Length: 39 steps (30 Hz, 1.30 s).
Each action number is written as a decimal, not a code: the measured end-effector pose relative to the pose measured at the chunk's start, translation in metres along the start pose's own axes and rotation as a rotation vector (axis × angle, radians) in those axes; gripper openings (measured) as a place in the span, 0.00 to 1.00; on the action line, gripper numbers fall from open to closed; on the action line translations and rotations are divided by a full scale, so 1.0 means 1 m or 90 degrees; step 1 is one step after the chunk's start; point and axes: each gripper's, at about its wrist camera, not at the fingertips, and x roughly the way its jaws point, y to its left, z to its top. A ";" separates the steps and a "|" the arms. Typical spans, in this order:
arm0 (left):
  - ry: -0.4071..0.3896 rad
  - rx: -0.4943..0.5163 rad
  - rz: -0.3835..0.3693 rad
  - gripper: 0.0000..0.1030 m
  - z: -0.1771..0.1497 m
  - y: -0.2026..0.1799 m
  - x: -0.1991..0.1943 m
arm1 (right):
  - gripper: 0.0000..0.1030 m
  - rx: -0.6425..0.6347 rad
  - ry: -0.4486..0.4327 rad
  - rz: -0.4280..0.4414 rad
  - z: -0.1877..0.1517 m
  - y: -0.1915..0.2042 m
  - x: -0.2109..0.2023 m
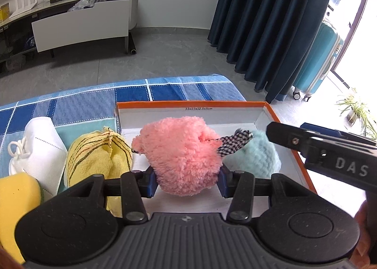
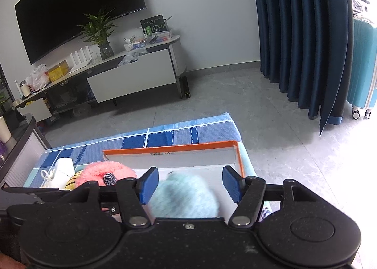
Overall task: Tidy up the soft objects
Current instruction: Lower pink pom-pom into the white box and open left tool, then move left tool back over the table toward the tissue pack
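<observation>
Two plush toys at the box (image 1: 266,104): mint one (image 2: 186,196) inside, right gripper (image 2: 188,186) released; pink one (image 1: 181,153) clamped in left gripper (image 1: 187,180) above it. Yellow towel (image 1: 99,153), mask (image 1: 37,146), sponge (image 1: 16,198) remain outside.

Dark curtain (image 1: 271,22), turquoise suitcase (image 1: 318,59), television (image 2: 77,7), potted plant (image 2: 101,33)

A box (image 1: 271,113) is sitting on a cloth-covered surface (image 1: 82,102), toward its right end. Two fluffy items are lying in the box, one (image 1: 181,153) left of the other (image 1: 259,153). Left of the box, a knitted item (image 1: 94,158), a mask (image 1: 40,149) and a sponge (image 1: 16,200) are lying in a row.
</observation>
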 end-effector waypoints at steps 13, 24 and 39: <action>0.009 0.006 0.004 0.76 -0.005 -0.003 0.008 | 0.73 0.010 -0.033 0.007 0.000 -0.002 -0.028; -0.005 -0.013 0.001 0.85 -0.008 0.004 -0.015 | 0.73 -0.003 -0.043 0.017 -0.004 0.010 -0.049; -0.025 -0.008 0.096 0.94 -0.023 0.008 -0.067 | 0.74 -0.025 -0.006 0.012 -0.022 0.035 -0.063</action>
